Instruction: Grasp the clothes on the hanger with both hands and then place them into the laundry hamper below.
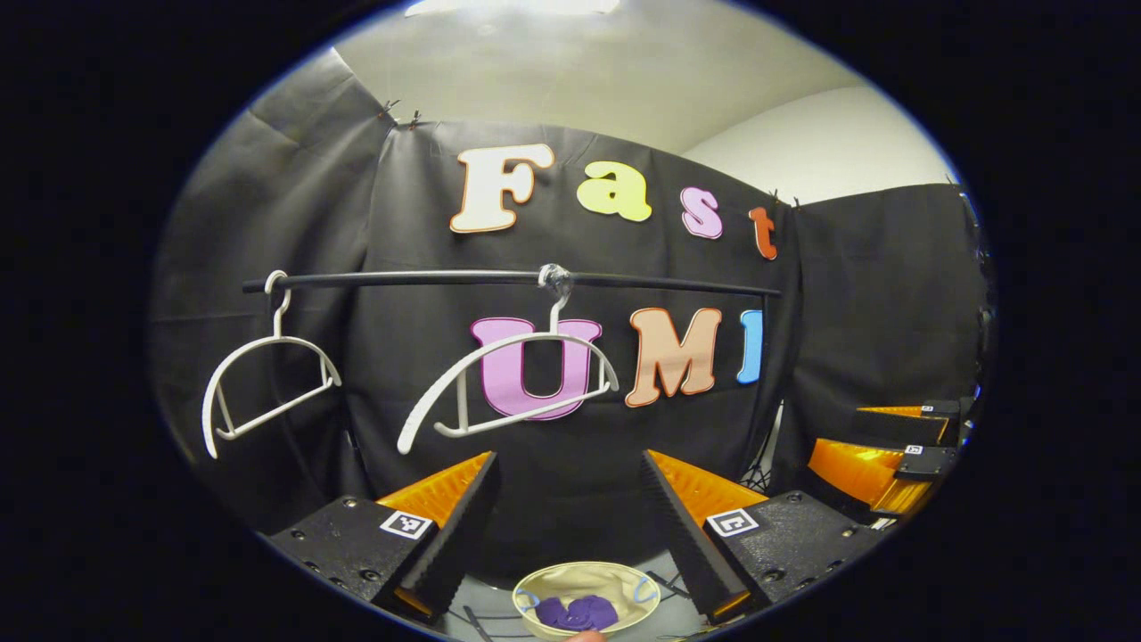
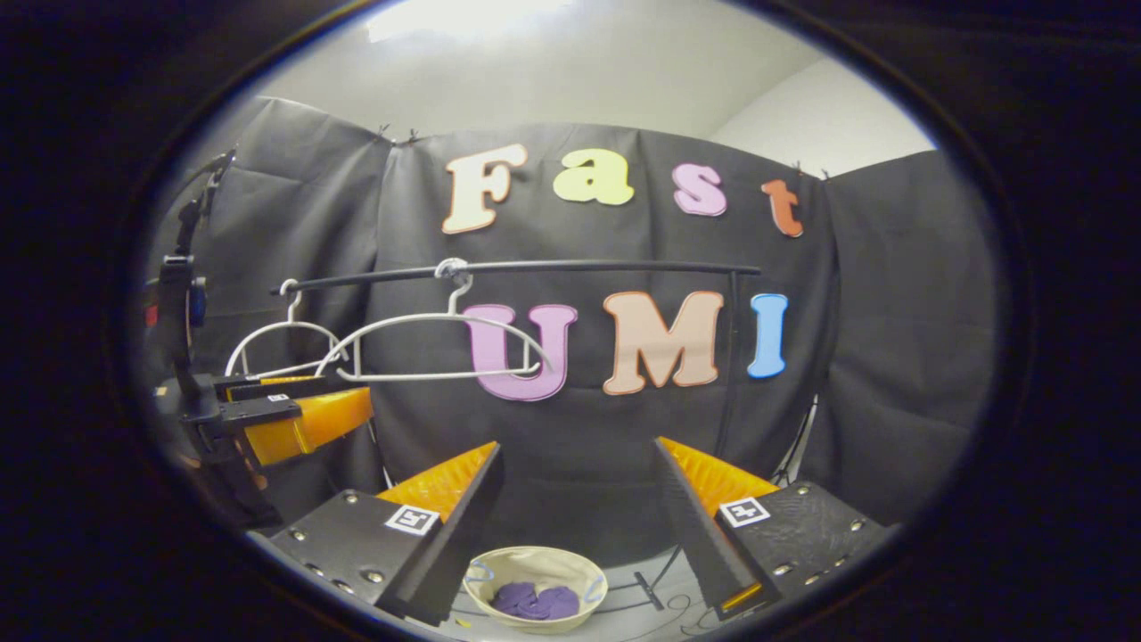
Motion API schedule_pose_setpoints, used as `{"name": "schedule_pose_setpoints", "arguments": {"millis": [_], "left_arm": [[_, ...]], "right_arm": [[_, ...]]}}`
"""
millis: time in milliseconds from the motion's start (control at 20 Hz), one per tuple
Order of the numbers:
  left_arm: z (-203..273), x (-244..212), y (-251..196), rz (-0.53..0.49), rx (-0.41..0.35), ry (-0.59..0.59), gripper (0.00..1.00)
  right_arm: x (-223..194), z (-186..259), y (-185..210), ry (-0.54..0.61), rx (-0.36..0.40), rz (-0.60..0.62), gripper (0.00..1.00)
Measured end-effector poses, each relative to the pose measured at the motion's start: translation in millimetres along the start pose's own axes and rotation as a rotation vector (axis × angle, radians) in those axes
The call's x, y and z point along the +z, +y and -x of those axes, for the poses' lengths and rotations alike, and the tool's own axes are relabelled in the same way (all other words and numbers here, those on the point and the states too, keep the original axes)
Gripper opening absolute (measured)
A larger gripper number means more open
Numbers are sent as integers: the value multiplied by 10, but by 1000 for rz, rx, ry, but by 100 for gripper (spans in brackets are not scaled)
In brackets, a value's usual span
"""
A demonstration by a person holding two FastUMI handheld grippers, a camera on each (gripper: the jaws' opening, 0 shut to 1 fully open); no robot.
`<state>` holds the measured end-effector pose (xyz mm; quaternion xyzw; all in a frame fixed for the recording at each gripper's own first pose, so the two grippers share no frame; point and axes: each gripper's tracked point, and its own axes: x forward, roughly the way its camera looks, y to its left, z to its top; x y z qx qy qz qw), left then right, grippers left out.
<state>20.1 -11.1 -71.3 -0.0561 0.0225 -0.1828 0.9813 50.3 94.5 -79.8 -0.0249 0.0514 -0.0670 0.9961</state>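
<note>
Below my left hand-held gripper (image 1: 569,526), jaws wide apart and empty, the purple clothes (image 1: 578,613) lie in the laundry hamper (image 1: 624,580). Ahead and above, two bare white hangers (image 1: 508,379) hang on the rail (image 1: 508,279). Right gripper view: my right hand-held gripper (image 2: 579,522) also spread and empty, clothes (image 2: 537,601) in the hamper (image 2: 535,562) beneath it, left hand-held gripper off to its left.

Both views sit high, well back from the black rail (image 1: 508,279), facing it level along their own spread fingers. Both share the rail, its two white hangers (image 2: 437,343) and the hamper (image 2: 535,588) far below. The left gripper view catches the right gripper (image 1: 891,450) at its right edge; the right gripper view catches the left gripper (image 2: 285,406) at its left.
</note>
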Motion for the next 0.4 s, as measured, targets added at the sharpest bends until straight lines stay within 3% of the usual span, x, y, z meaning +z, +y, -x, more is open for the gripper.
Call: {"name": "schedule_pose_setpoints", "arguments": {"millis": [150, 250, 300, 400], "left_arm": [[-5, 69, -53, -2, -22, -21, 95], [-10, 41, -94, -13, -29, -5, 94], [-14, 77, -122, -18, -32, -12, 96], [-37, 136, -149, -29, -24, -30, 96]], "right_arm": [[33, 97, -89, -17, -31, -54, 100], [34, 137, -135, -18, -42, -68, 98], [49, 143, -163, -23, -45, -63, 92], [64, 134, -206, -24, -40, -47, 92]]}}
